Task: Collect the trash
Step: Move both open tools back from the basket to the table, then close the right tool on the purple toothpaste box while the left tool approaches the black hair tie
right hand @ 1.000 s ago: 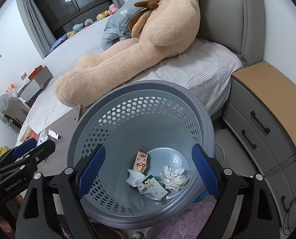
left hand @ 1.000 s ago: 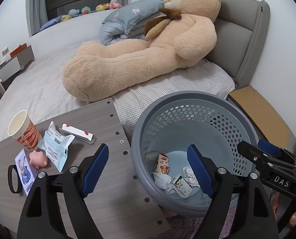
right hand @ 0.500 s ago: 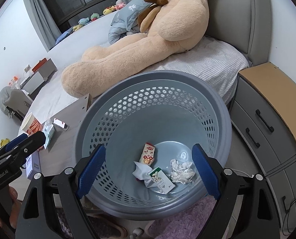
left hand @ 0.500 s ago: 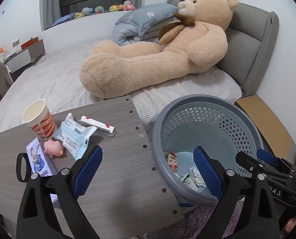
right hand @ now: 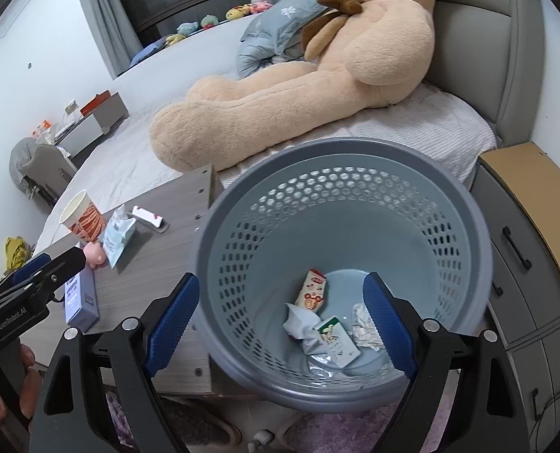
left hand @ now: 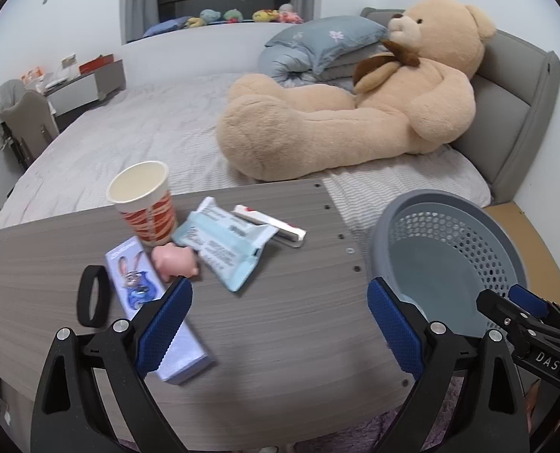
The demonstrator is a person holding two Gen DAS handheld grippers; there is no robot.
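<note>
A grey perforated bin stands beside the wooden table and holds small cartons and crumpled paper. It also shows in the left wrist view. On the table lie a paper cup, a light blue wrapper, a white and red pack, a pink toy and a rabbit-print box. My left gripper is open and empty above the table's front. My right gripper is open and empty over the bin's near rim.
A big teddy bear lies on the bed behind the table. A black ring lies by the box. A drawer unit stands right of the bin. A purple rug covers the floor below.
My left gripper has swung left from over the bin to over the table. The right gripper has drawn back slightly and stays over the bin. Both stay open.
</note>
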